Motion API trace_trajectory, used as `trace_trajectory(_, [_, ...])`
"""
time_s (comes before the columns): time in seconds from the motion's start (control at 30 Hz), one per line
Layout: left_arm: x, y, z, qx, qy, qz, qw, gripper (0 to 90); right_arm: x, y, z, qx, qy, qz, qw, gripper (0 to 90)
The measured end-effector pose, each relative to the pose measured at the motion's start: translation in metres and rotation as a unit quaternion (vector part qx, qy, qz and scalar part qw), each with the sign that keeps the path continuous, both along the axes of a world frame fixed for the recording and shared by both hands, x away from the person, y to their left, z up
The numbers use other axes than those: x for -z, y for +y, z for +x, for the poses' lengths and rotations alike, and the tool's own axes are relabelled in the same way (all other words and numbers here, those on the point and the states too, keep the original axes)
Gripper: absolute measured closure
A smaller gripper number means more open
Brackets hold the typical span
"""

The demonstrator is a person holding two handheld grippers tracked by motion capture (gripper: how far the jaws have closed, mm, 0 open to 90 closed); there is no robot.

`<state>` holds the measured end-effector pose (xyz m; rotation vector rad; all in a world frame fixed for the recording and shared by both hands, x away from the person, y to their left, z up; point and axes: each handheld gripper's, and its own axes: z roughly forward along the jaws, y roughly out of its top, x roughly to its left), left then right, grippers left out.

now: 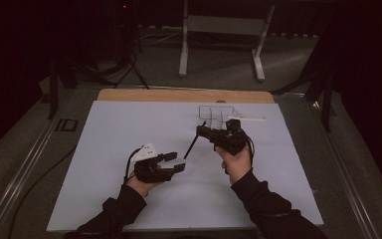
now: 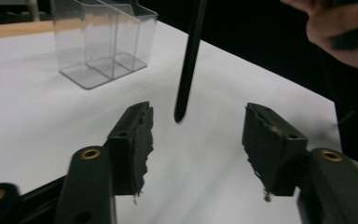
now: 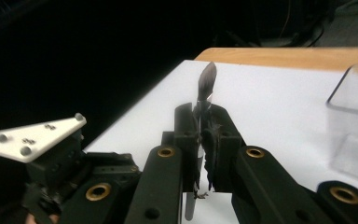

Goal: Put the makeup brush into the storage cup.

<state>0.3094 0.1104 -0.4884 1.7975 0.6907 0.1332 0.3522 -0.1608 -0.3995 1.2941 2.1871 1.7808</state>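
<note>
Slim black-handled brush with dark bristles (image 3: pixel 207 81) sits clamped in the right gripper (image 1: pixel 206 132) above the white table sheet (image 1: pixel 104 129), handle tip hanging between the left gripper's (image 2: pixel 196 135) spread, empty jaws; clear plastic organiser (image 2: pixel 102 42) stands beyond

tongs L (image 1: pixel 175 162) / R (image 1: pixel 202 130): black, brass screws | L grey tri plate (image 1: pixel 145 151) | black cables | dark sleeves (image 1: pixel 266 199)
</note>
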Motion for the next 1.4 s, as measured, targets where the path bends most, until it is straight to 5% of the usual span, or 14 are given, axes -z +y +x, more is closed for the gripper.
trace_trajectory(0.17, [0.000,-0.003,-0.002,0.002,-0.005,0.009,0.9999,37.0,-0.011,-0.002,-0.002,-0.010,-0.041,-0.047,0.9980,84.3])
trace_trajectory(0.37, [-0.002,-0.006,-0.004,-0.003,-0.012,0.028,0.9995,27.5,-0.024,-0.013,0.001,-0.012,-0.066,-0.076,0.9948,84.2])
trace_trajectory(0.53, [-0.003,-0.010,-0.006,-0.005,-0.018,0.046,0.9988,18.6,-0.038,-0.023,0.003,0.005,-0.100,-0.105,0.9894,84.3])
trace_trajectory(0.77, [-0.002,-0.011,-0.007,-0.012,-0.017,0.058,0.9981,13.3,-0.063,-0.041,0.016,0.029,-0.143,-0.116,0.9826,84.2])
trace_trajectory(0.83, [-0.002,-0.011,-0.006,-0.013,-0.012,0.058,0.9982,11.7,-0.068,-0.043,0.021,0.042,-0.159,-0.131,0.9777,84.2])
trace_trajectory(1.13, [-0.001,-0.012,-0.005,-0.011,-0.005,0.066,0.9978,5.6,-0.082,-0.049,0.045,0.070,-0.180,-0.147,0.9702,84.2])
trace_trajectory(1.4, [0.001,-0.011,-0.003,-0.010,0.002,0.072,0.9973,1.7,-0.089,-0.049,0.062,0.083,-0.184,-0.154,0.9673,84.2])
